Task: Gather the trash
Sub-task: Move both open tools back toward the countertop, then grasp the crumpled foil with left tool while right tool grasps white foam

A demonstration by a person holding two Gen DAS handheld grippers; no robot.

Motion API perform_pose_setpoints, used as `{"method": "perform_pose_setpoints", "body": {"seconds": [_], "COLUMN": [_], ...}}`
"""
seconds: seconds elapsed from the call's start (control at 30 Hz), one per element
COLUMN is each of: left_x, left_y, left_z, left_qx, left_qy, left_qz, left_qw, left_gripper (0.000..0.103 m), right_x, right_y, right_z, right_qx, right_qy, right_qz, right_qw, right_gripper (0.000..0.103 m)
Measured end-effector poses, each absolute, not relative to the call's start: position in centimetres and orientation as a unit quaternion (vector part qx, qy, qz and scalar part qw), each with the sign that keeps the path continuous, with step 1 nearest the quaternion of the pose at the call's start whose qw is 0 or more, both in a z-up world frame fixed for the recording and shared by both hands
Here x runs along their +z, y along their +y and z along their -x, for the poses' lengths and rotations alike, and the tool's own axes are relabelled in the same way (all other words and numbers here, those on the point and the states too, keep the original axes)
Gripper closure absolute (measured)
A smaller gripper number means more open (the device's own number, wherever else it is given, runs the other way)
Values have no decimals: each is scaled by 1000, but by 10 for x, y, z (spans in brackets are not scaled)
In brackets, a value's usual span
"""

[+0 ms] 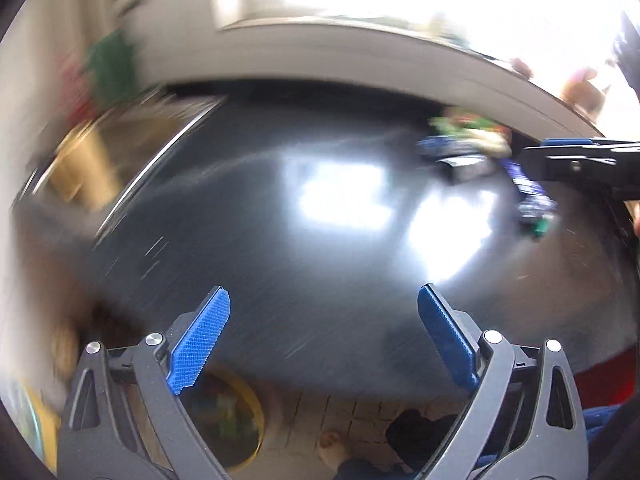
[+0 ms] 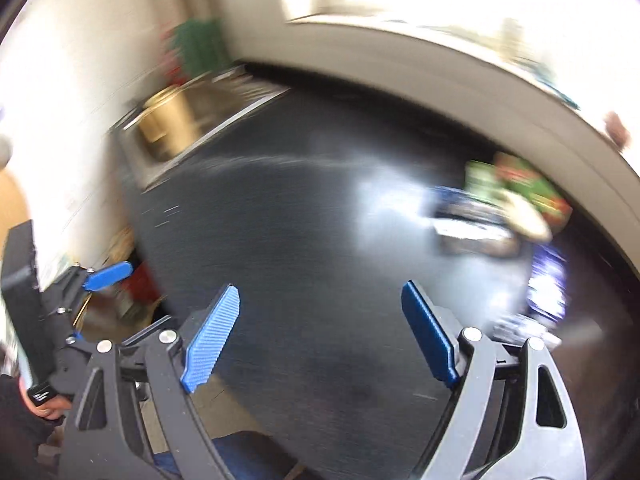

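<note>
A dark, glossy table [image 2: 304,240] fills both views, and a blurred heap of wrappers [image 2: 504,200] lies at its far right near the wall. Both claws, left gripper [image 1: 324,336] and right gripper [image 2: 320,332], hang spread wide and empty. The wrappers look light, crinkly and slippery, so pinching a raised edge seems best.

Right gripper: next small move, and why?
Probably ease the right gripper forward and to the right, toward the wrappers heaped at the far right of the dark countertop. Its jaws stand open with nothing between them, and bare counter separates them from the heap. The left gripper is open and empty too, and looks farther off. Motion blur hides which wrapper is loosest.
</note>
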State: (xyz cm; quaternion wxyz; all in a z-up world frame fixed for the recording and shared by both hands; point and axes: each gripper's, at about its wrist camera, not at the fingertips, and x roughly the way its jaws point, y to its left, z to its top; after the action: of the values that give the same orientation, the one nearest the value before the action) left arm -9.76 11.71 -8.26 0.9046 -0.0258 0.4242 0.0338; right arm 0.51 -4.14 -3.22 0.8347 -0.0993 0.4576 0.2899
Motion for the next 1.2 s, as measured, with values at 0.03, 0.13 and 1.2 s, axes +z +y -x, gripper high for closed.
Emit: {"method": "perform_pose_setpoints", "body": {"seconds": [0.03, 0.13, 1.2], "left_x": [-78, -70, -145], "left_y": [96, 49, -21], "left_z": [82, 46, -219], "left_qx": [10, -39, -152], "left_qy": [421, 417, 481], "left_qz": [10, -21, -107], "left_qw": [907, 908, 857], "left_gripper": [11, 11, 12], "right_x": [-29, -25, -126], "right_y": [-66, -131, -183], "right_z": [-12, -28, -236], "right_qx": [267, 206, 223], "right_qy": [456, 454, 547], "right_qz": [88, 60, 3], "right_qw": [844, 865, 807], "right_gripper": [22, 22, 28]}}
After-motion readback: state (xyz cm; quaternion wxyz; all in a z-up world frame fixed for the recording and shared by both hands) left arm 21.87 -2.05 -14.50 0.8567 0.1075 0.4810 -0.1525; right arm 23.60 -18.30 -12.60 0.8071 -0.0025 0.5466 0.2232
